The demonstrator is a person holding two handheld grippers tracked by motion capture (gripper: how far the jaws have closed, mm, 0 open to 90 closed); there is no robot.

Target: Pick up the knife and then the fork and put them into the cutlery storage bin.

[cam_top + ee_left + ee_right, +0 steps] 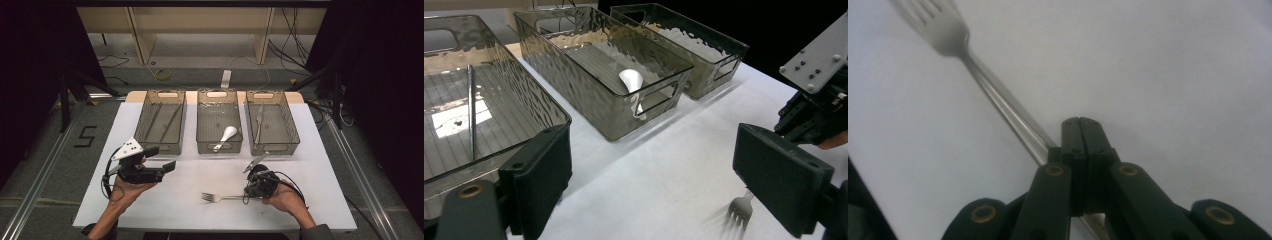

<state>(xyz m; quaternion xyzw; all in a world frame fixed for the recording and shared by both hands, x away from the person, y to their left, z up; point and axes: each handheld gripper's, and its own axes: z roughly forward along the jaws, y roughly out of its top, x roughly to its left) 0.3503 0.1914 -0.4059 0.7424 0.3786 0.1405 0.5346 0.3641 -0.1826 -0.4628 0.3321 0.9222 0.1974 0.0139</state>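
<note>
Holding the fork [220, 197] by its handle, our right gripper [252, 192] has its fingers [1080, 145] pressed together on the metal; in the right gripper view the handle runs out from between the closed pads up toward the tines at the upper left. In the high view the fork lies roughly level just over the white desk [190, 180], tines pointing toward our left side, in the open space nearer us than the three bins. Whether it rests on the desk or is raised just off it, we cannot tell.

Our left gripper [162, 160] sits at the left of the desk, near the front of the left bin [145, 127], with its fingers [541, 172] spread wide and nothing between them. In the left gripper view we see the fork's tines low between those fingers, farther off, and the right gripper with its grey plate at the right edge.

Across the far side of the desk stand the three clear bins side by side. The left bin holds what look like thin dark sticks, the middle bin [202, 120] holds a white spoon [226, 136], and the right bin [287, 125] holds a knife [259, 120].
</note>
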